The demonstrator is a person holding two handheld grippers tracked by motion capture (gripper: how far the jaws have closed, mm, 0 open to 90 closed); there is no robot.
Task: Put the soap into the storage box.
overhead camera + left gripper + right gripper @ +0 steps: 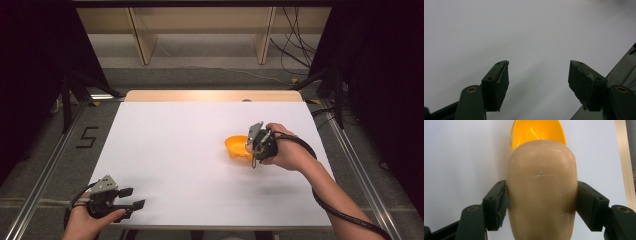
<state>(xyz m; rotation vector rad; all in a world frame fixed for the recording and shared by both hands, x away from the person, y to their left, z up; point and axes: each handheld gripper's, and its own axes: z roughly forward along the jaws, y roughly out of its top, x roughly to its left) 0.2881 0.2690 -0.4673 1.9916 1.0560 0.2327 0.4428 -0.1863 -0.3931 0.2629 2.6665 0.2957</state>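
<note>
A white table (190, 165) with a pale wooden strip along its far edge stands on grey carpet, with dark curtains at both sides and light wooden shelving (200, 35) behind it. Nearest the camera in the high view, at the table's front left corner, a person's left hand holds the left gripper (131, 198) low over the white surface; its two black jaws are spread wide apart with nothing between them, which the left gripper view confirms, the left gripper (539, 75) showing bare white table in the gap and the table's dark edge at the lower right. Farther in, on the right half of the table, the person's right hand and forearm, with a black cable trailing along the arm, hold the right gripper (250, 150). In the right gripper view the right gripper (541, 202) pinches a smooth, rounded beige object (541, 195), one pad pressed against each of its sides. Just beyond that object sits an orange bowl (537, 131), open side up, on the white surface; in the high view the orange bowl (235, 146) lies right of the table's middle, directly at the gripper's tips
</note>
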